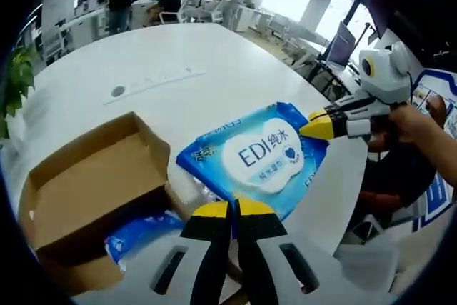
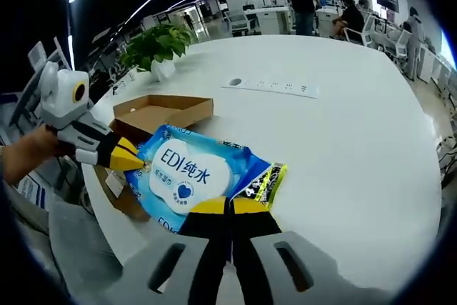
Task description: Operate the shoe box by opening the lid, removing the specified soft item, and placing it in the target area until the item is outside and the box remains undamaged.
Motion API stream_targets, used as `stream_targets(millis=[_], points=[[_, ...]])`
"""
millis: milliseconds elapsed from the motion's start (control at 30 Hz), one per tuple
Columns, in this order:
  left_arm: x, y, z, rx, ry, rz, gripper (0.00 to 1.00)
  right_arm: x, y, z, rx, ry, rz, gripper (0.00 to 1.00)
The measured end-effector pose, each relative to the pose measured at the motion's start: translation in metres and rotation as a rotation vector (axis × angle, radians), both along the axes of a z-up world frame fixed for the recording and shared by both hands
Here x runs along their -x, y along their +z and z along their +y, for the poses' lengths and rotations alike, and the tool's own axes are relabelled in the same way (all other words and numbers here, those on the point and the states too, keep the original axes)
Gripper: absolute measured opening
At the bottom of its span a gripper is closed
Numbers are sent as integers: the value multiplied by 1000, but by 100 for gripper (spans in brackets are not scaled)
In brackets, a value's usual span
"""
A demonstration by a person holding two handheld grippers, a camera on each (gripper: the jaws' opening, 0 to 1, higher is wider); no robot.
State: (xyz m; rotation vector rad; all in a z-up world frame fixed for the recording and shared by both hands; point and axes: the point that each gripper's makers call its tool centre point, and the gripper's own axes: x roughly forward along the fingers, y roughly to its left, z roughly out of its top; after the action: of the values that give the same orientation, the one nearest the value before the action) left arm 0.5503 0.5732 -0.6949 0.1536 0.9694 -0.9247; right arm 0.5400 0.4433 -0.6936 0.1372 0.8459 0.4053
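My left gripper (image 1: 232, 211) has its jaws pinched together on the near edge of the wipes pack (image 1: 258, 156), and my right gripper (image 2: 230, 206) grips the opposite edge the same way, jaws closed on the foil. In the left gripper view the right gripper (image 1: 314, 128) reaches in from the right, its yellow tips on the pack's far corner, my hand (image 1: 414, 123) behind it. In the right gripper view the left gripper (image 2: 136, 160) comes in from the left with my forearm (image 2: 25, 155) level behind it. The blue pack hangs stretched between the two, label up, lifted clear above the desk (image 2: 343, 126) near its edge. The box (image 1: 93, 191) sits open just beside the pack, by the desk's edge, its brown inside bare on the lid half; another blue pack (image 1: 139, 233) lies under the left gripper's side of it. A plant (image 2: 158, 46) stands at the desk's far corner, and a socket strip (image 2: 270, 87) lies mid-desk.
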Motion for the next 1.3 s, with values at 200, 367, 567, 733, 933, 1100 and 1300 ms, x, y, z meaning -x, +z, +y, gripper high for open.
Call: stream_targets(millis=[200, 367, 567, 733, 933, 1100, 1300], points=[[-7, -12, -7, -37, -34, -5, 0, -7, -12, -6, 8, -10, 13, 0], [-15, -26, -11, -87, -73, -18, 0, -13, -23, -8, 22, -6, 20, 0], [-21, -36, -15, -141, -117, -39, 0, -22, -36, -12, 27, -14, 29, 0], [-23, -45, -20, -182, -159, -55, 0, -25, -46, -16, 43, -17, 38, 0], [-24, -53, -22, -214, -194, -68, 0, -26, -55, -19, 36, -18, 45, 0], [-28, -59, -22, -252, -220, -89, 0, -29, -63, -18, 36, -20, 49, 0], [-30, -64, -21, -280, -240, -100, 0, -31, -69, -17, 40, -23, 51, 0]])
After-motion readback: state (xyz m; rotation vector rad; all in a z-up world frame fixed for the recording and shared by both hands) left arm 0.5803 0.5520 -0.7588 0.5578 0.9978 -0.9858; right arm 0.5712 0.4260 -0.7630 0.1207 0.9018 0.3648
